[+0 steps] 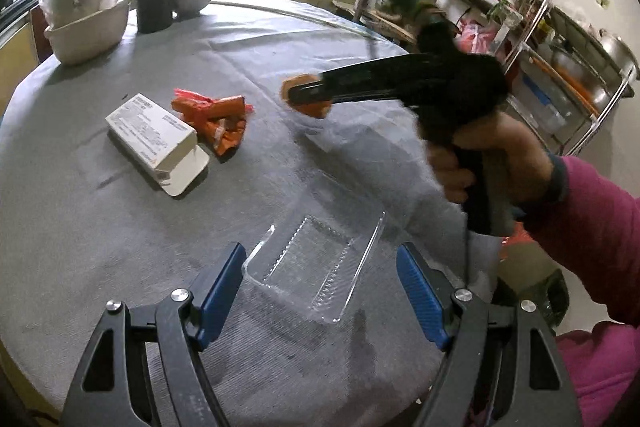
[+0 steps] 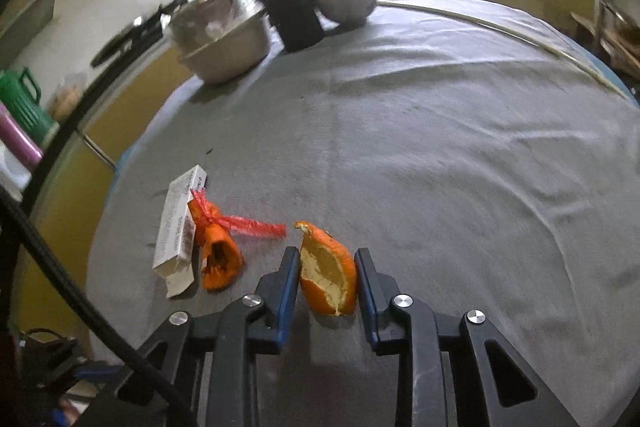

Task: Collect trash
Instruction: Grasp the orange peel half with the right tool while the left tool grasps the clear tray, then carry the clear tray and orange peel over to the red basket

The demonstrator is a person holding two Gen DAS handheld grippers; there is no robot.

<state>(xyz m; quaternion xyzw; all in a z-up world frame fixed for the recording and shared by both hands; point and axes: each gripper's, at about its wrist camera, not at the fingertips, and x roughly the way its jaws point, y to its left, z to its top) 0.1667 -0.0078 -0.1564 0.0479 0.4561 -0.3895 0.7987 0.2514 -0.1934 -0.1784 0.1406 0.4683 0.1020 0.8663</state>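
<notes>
The big round table (image 1: 120,227) with its gray cloth fills most of both views. Bowls (image 1: 86,27) and a dark cup (image 1: 154,5) sit at the upper left of the left view, far from the trash.

In the lower middle of the left view lies a clear plastic tray (image 1: 316,267). My left gripper (image 1: 320,291) hangs just over it with its blue fingers (image 1: 222,291) spread wide, one on each side, and I hold nothing there yet. I think the tray is very light, thin and a bit slippery. It may bend or crack if I squeeze hard, so I should take it by its rim.

To the left of the middle is a white box (image 1: 154,137), and a crumpled orange wrapper (image 1: 218,121) lies right beside it. The box looks light and stiff, good to grab across its narrow sides. The wrapper is soft and will squash.

Smallest is the orange peel (image 2: 328,269). In the right view it sits low in the middle, between the fingers of my right gripper (image 2: 327,267), which are drawn in narrow around it. The left pad seems to touch the peel, and I see a thin gap at the right pad. In the left view that gripper shows blurry in the middle with the peel at its tip. The peel is light, bendy and a little slick.
</notes>
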